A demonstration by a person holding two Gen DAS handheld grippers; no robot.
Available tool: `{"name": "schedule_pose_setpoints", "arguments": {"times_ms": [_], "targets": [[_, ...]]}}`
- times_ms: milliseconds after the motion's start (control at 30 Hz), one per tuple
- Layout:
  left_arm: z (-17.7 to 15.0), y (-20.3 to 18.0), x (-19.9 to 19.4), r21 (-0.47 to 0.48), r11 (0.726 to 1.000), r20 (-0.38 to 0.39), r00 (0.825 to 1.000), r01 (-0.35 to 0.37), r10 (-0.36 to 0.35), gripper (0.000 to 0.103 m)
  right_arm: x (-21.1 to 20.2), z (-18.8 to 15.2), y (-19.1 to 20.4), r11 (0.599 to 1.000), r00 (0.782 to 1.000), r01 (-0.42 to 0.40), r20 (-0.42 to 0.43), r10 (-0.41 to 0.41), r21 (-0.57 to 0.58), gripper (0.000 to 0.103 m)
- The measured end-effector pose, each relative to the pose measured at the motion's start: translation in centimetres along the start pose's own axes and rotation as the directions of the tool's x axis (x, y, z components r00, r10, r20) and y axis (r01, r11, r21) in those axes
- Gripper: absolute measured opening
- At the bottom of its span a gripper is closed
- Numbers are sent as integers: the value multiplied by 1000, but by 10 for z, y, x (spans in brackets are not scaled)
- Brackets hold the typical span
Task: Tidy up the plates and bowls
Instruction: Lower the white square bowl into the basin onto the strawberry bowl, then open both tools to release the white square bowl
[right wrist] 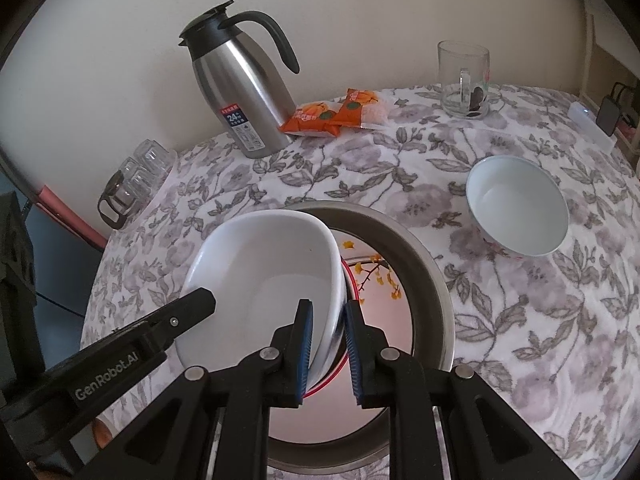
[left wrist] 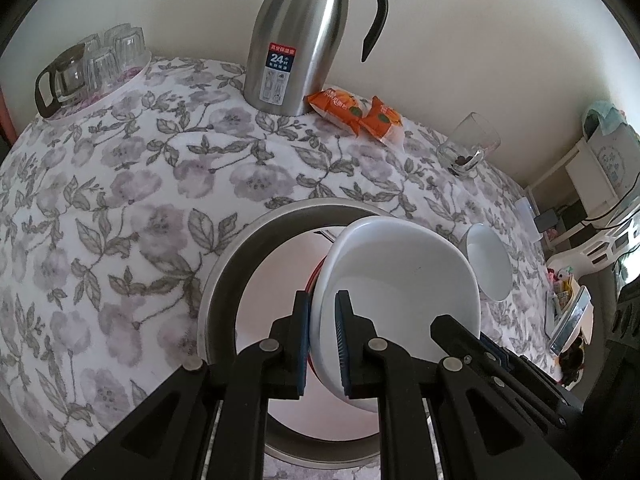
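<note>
Both tools were clamped on a white dish (left wrist: 396, 276): the left tool (left wrist: 323, 344) on one rim, the right tool (right wrist: 327, 352) on the opposite rim; it was held tilted over a metal basin (right wrist: 424, 280) on the floral desk (left wrist: 120, 208), a white bowl (right wrist: 518, 204) nearby
</note>
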State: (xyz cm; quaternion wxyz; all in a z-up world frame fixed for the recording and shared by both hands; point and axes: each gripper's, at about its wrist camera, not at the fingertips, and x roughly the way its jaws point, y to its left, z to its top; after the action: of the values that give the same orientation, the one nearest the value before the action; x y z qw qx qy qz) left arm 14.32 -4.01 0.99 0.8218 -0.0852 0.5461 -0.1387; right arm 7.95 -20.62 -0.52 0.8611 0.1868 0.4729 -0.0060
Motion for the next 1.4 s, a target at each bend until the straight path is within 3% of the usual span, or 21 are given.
{"name": "schedule_pose_setpoints", "arguments": {"times_ms": [333,567,667,733,800,833,1000,1133,1233,1400], "targets": [[2,4,-4,-17,1000,11,1000,9,-9,13,-9,3,-7,1000,1000,-9,15,9,21,19],[7,8,-24,-30,999,57,998,19,-17,14,-29,8,-6,1000,997,5,71,-4,-4,19],[8,8,-32,-31,999,80,997,24,-22,29,-33,8,-6,1000,997,16,82,-15,-13,19],[9,6,-39,-25,1000,107,994,-10,12,50,-33,8,-5,999,996,34,84,-32,-23,28],[10,7,-41,-22,999,117,992,-34,36,60,-32,8,-4,999,996,46,79,-44,-28,38],[11,7,-41,-23,999,119,992,-43,46,62,-31,8,-4,998,996,48,77,-46,-31,39],[10,15,-33,-48,994,94,990,-99,103,69,-26,7,-6,996,994,84,76,-81,-36,66],[10,19,-29,-62,991,90,988,-121,126,82,-22,6,-12,993,992,111,70,-109,-27,73],[9,21,-26,-70,987,88,985,-146,151,84,-21,5,-16,993,991,120,67,-119,-18,76],[10,27,-25,-100,980,94,979,-173,183,89,-25,5,-18,992,989,122,85,-121,-15,90]]}}
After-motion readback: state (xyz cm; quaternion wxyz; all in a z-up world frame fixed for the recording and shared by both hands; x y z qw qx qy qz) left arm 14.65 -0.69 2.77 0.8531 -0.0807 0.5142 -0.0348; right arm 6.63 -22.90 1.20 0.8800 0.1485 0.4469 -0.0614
